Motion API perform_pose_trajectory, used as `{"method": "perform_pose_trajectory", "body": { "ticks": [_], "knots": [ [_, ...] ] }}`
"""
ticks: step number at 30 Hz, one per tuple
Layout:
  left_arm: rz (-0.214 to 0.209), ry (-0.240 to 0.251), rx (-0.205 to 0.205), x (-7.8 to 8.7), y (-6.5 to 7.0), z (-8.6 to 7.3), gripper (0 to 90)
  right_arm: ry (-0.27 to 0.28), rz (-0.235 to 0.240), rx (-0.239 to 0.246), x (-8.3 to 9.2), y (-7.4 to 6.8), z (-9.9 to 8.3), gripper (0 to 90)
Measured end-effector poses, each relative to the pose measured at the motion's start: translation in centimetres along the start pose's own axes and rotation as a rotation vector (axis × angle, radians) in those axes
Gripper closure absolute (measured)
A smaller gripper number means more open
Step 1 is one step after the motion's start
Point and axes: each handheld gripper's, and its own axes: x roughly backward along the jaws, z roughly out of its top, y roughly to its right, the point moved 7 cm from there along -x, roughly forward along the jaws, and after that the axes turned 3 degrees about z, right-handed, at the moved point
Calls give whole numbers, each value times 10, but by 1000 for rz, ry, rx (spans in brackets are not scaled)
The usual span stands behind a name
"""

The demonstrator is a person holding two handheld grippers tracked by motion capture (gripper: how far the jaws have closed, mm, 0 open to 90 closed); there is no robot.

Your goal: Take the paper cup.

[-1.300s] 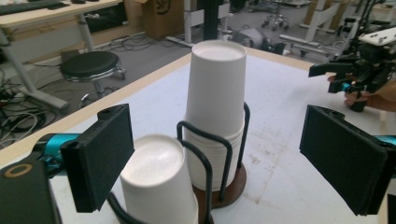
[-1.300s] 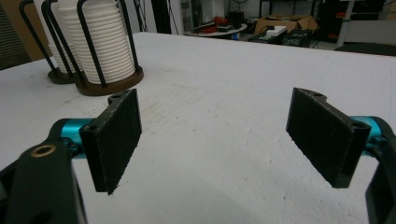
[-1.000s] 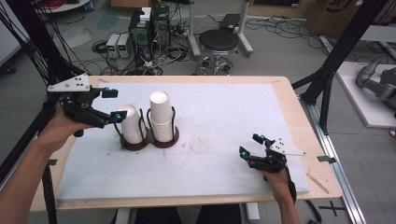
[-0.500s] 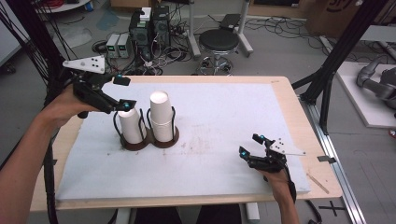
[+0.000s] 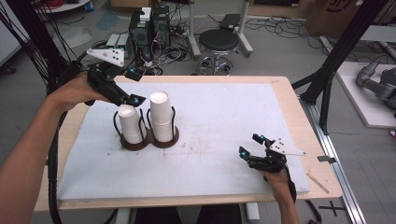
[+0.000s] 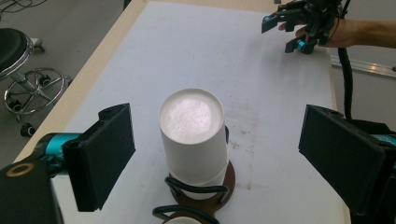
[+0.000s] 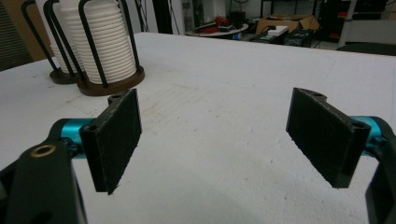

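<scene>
Cups stand in two white stacks, each in a black wire holder on a brown round base, side by side on the left part of the white mat that covers the tabletop (image 5: pixel 289 93). The right stack (image 5: pixel 161 116) is taller than the left stack (image 5: pixel 130 123). The left gripper (image 5: pixel 135 88) hovers above the stacks with its jaws spread wide and nothing between them; in the left gripper view it looks down on the flat top of the tall stack (image 6: pixel 191 135), which sits in the gap without touching either jaw. The right gripper (image 5: pixel 252 145) rests low over the mat near the front right corner, well apart from the cups, its jaws also spread and empty.
</scene>
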Motion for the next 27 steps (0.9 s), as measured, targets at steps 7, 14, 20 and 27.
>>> {"method": "perform_pose_trajectory", "body": {
  "ticks": [7, 14, 20, 27],
  "knots": [
    [-23, -82, -21, -16, -6, -3, 113, 2, 1, 2, 0, 0, 0, 186],
    [-47, -165, -45, -32, -11, -2, 113, -2, 6, -12, 0, 0, 0, 186],
    [-67, -227, -40, -47, -15, -5, 115, 2, 5, -6, 0, 0, 0, 186],
    [-71, -283, -54, -56, -16, -5, 115, 1, 7, -8, 0, 0, 0, 186]
  ]
}}
